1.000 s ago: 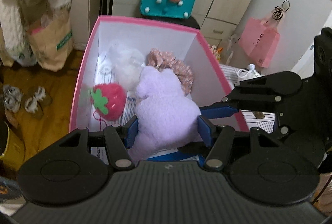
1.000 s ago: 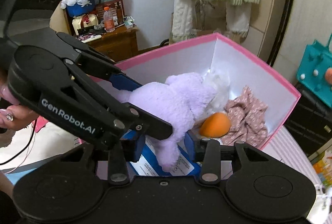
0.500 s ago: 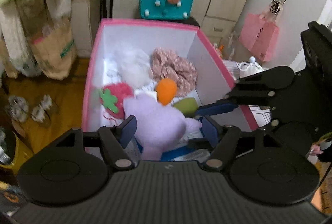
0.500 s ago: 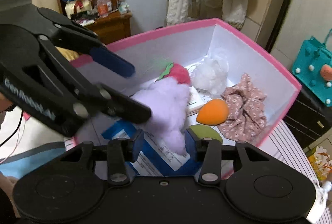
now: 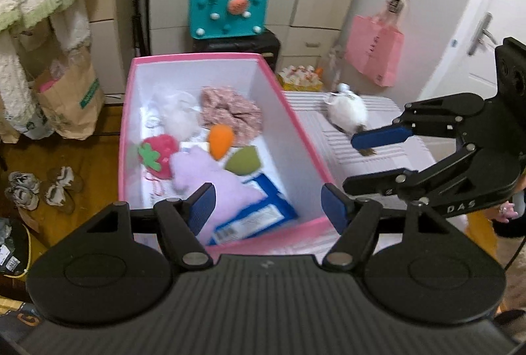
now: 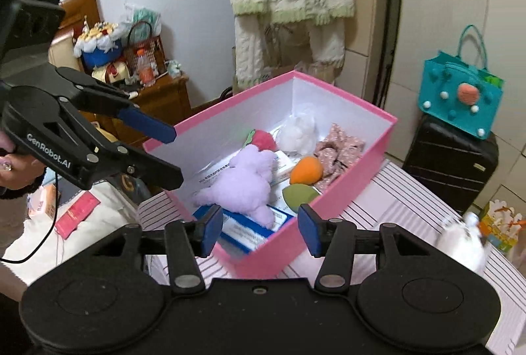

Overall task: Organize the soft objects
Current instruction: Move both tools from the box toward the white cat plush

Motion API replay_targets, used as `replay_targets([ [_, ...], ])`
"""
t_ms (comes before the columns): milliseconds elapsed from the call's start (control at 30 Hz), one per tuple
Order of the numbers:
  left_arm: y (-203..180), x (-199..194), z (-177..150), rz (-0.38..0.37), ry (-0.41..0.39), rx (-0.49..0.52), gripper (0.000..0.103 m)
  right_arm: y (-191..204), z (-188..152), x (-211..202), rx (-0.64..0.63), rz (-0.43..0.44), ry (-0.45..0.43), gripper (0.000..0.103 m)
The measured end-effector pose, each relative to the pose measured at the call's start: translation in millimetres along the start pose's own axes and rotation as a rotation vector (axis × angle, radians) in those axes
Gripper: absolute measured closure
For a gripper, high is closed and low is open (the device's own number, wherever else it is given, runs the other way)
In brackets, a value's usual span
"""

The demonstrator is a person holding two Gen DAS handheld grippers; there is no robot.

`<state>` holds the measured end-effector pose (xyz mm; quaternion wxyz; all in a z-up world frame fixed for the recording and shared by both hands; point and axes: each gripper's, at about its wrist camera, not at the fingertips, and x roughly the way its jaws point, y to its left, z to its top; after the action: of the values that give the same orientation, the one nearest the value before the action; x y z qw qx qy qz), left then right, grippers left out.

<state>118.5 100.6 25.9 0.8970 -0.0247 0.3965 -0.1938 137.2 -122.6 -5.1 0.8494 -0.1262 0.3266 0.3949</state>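
Left gripper (image 5: 268, 207) jaws released, nothing between them; right gripper (image 6: 259, 226) jaws have just been opening, also empty. Both hover above the near end of the pink box (image 6: 358, 101). Purple plush (image 6: 245, 182) lies loose inside on a blue-white packet (image 6: 243, 231), apart from both jaws. Around it in the box: strawberry plush (image 5: 156, 152), orange sponge (image 6: 305, 170), green sponge (image 6: 300, 195), white fluff (image 6: 297, 131), pink scrunchie (image 5: 231, 111). Box sits on striped surface (image 6: 388, 207); white furry toy (image 5: 346, 114) outside, right of box.
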Motion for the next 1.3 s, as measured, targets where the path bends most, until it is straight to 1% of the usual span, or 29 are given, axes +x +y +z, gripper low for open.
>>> replay_targets([
  [233, -39, -8, 4, -0.045, 0.005, 0.048, 0.032, -8, -21, -43, 0.034, -0.039, 0.008, 0.045],
  [333, -58, -8, 10, -0.082, 0.011, 0.083, 0.032, -15, -31, -60, 0.047, -0.058, 0.0, 0.045],
  [433, -78, -8, 16, -0.106, -0.004, 0.121, 0.031, -25, -39, -76, 0.071, -0.081, -0.01, 0.044],
  [533, -94, -3, 19, -0.133, -0.016, 0.148, 0.03, -35, -47, -87, 0.087, -0.114, -0.019, 0.042],
  [633, -107, 9, 24, -0.161, -0.013, 0.16, 0.03, -47, -56, -95, 0.122, -0.141, -0.03, 0.04],
  [767, -127, 33, 36, -0.191, 0.007, 0.161, 0.029, -64, -67, -99, 0.138, -0.162, -0.028, 0.035],
  [867, -140, 52, 45, -0.19, -0.002, 0.166, 0.029, -80, -73, -95, 0.14, -0.169, -0.028, 0.034],
  [1033, -151, 87, 52, -0.167, -0.023, 0.139, 0.029, -110, -83, -84, 0.146, -0.174, -0.065, 0.032],
  [1233, -157, 131, 54, -0.126, -0.057, 0.087, 0.029, -138, -96, -57, 0.111, -0.229, -0.094, 0.03],
  [1300, -156, 146, 56, -0.119, -0.062, 0.067, 0.029, -148, -103, -47, 0.111, -0.235, -0.109, 0.029],
])
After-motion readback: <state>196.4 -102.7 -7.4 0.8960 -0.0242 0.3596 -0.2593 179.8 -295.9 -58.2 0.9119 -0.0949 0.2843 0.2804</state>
